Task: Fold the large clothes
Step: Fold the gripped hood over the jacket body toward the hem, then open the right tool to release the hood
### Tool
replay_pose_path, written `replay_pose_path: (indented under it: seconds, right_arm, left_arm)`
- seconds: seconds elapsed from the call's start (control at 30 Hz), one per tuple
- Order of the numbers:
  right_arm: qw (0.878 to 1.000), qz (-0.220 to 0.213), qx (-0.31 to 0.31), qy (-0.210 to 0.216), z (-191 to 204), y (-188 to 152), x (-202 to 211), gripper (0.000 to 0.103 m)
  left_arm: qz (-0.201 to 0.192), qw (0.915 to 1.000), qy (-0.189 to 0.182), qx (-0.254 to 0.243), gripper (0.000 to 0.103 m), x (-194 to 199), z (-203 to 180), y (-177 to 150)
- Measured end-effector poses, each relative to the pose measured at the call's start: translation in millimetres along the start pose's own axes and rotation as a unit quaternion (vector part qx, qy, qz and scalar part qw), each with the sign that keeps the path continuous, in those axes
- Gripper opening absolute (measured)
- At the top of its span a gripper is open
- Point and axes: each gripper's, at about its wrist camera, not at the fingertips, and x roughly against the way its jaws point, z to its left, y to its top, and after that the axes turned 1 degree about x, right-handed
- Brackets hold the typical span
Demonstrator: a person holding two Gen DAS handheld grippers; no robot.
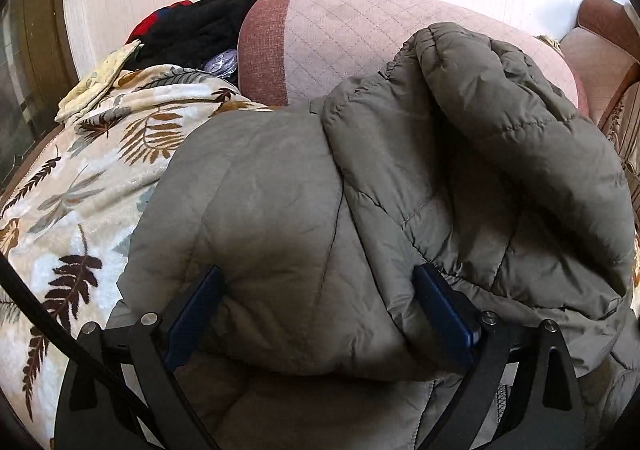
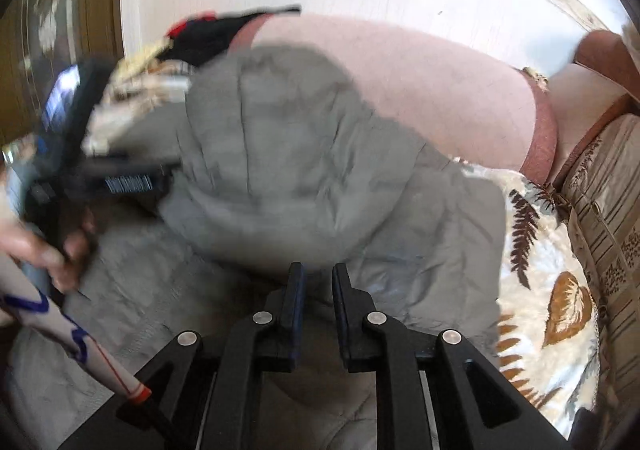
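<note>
With the padded jacket (image 1: 360,190) heaped on the sofa (image 1: 360,34), the left gripper (image 1: 320,290), spread wide around a bulge, should close firmly before folding, while the right gripper (image 2: 318,286) hovers nearly together, empty.

Pink quilted sofa (image 1: 360,34), leaf-print blanket (image 1: 92,178) over seat, olive puffer jacket (image 1: 280,210) atop

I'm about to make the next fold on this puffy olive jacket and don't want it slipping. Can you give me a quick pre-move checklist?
1. Left gripper open around a padded bulge of the olive jacket: ok.
2. Left gripper clamped on the fabric: not ok, jaws wide apart.
3. Right gripper holding fabric: cannot tell; jaws nearly closed, view blurred.
4. Jacket lying on the leaf-print blanket: ok.
5. Jacket flat: not ok, bunched up against the pink sofa back.
</note>
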Motion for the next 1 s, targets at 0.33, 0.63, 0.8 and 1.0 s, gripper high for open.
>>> replay_pose_path:
  seconds: [0.33, 0.63, 0.8, 1.0]
  right_arm:
    - [0.995, -0.001, -0.096, 0.025, -20, 42, -41, 0.016]
    - [0.99, 0.037, -0.132, 0.045, -27, 9, -90, 0.016]
    - [0.991, 0.039, -0.123, 0.032, -23, 15, -88, 0.016]
    - [0.989, 0.029, -0.146, 0.026, -14, 16, -33, 0.02]
  left_arm:
    - [-0.005, 1.0, 0.006, -0.004, 0.097, -1, 1, -1]
    - [-0.008, 0.9997, 0.014, -0.019, 0.099, -3, -5, -4]
    - [-0.02, 0.9997, 0.005, -0.011, 0.098, 6, -2, -3]
    - [-0.074, 0.997, -0.004, -0.024, 0.097, 49, -9, -2]
